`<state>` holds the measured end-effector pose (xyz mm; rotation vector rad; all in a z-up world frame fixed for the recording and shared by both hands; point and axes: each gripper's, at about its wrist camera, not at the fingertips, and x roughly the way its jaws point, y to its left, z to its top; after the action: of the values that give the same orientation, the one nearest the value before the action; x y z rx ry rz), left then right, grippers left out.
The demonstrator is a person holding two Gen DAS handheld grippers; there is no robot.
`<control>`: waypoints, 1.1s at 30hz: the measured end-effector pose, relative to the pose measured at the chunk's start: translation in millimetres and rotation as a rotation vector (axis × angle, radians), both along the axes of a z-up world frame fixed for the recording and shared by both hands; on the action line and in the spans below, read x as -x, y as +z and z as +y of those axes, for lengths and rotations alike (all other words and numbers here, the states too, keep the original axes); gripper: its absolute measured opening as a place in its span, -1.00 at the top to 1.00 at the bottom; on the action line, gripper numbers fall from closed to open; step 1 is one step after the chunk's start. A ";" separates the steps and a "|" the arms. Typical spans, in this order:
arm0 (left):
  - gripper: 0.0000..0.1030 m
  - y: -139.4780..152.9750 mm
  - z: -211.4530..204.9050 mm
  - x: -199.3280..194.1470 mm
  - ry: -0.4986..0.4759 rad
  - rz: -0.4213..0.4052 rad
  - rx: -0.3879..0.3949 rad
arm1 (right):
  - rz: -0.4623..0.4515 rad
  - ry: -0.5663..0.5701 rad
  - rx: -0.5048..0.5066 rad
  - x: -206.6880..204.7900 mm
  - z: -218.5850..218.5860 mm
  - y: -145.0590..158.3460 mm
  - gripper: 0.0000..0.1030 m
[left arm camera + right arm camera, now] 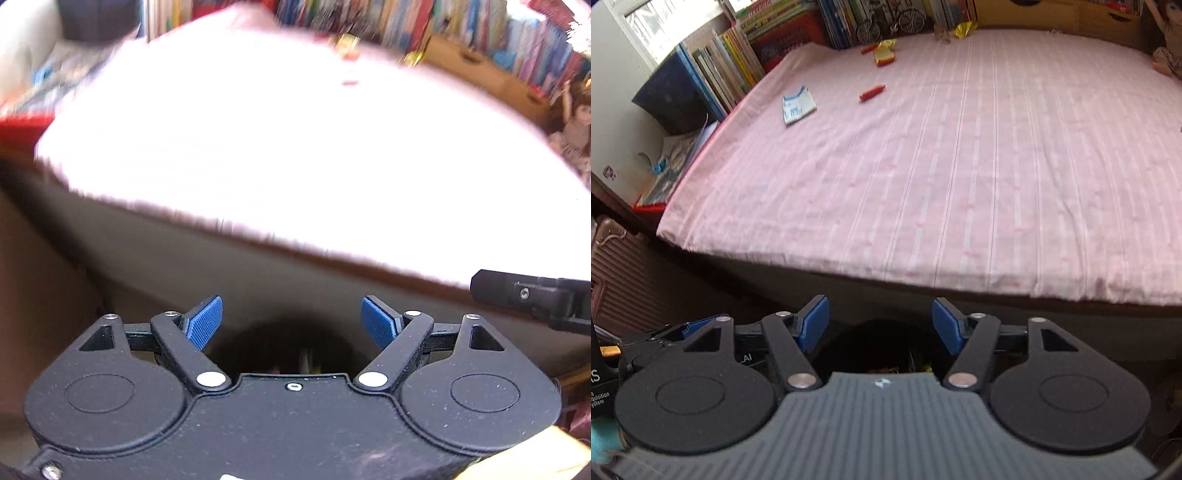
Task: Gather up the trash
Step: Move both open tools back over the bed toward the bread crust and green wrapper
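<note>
Litter lies on the far side of a pink striped bed (960,177): a blue and white packet (798,105), a red wrapper (872,92), a yellow and red packet (884,55) and a yellow foil piece (964,28). My right gripper (881,323) is open and empty, below the bed's near edge, over a dark bin opening (882,354) with scraps inside. My left gripper (291,321) is also open and empty above the same dark bin opening (291,343). The left wrist view is blurred and the bed (295,147) is washed out white there.
Rows of books (738,62) line the bed's left and far sides. Cardboard boxes (476,70) and a doll (572,125) stand at the far right. A pink suitcase (613,273) sits at the lower left. The other gripper's tip (532,295) shows at the right.
</note>
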<state>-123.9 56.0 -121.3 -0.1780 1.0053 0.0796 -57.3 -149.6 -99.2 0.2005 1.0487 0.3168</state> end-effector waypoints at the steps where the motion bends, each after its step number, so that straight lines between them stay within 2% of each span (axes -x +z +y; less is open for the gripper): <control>1: -0.58 9.1 -1.3 -4.7 -0.012 -0.022 -0.008 | -0.024 -0.008 -0.003 -3.1 -2.2 9.9 -0.48; 9: -0.65 89.5 -14.0 -71.0 -0.091 -0.190 -0.057 | -0.242 -0.080 0.019 -59.8 -27.1 89.4 -0.59; 14: -0.65 120.4 -15.7 -131.0 -0.046 -0.231 -0.056 | -0.353 -0.109 0.059 -124.1 -49.5 124.0 -0.62; 19: -0.65 128.2 -16.5 -206.3 0.012 -0.239 -0.040 | -0.405 -0.116 0.095 -189.7 -65.0 141.7 -0.62; 25: -0.65 132.0 -24.1 -304.8 0.072 -0.248 -0.017 | -0.397 -0.080 0.129 -276.6 -79.6 141.8 -0.63; 29: -0.65 115.5 -24.0 -364.7 0.117 -0.228 -0.002 | -0.374 -0.059 0.154 -334.6 -85.8 129.3 -0.63; 33: -0.61 86.4 -30.8 -403.7 0.137 -0.175 -0.001 | -0.312 -0.039 0.146 -387.7 -89.8 104.8 -0.63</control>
<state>279.9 25.2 -34.9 -0.2485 0.8180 0.1865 330.4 -239.4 5.7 0.0372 0.7544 0.2264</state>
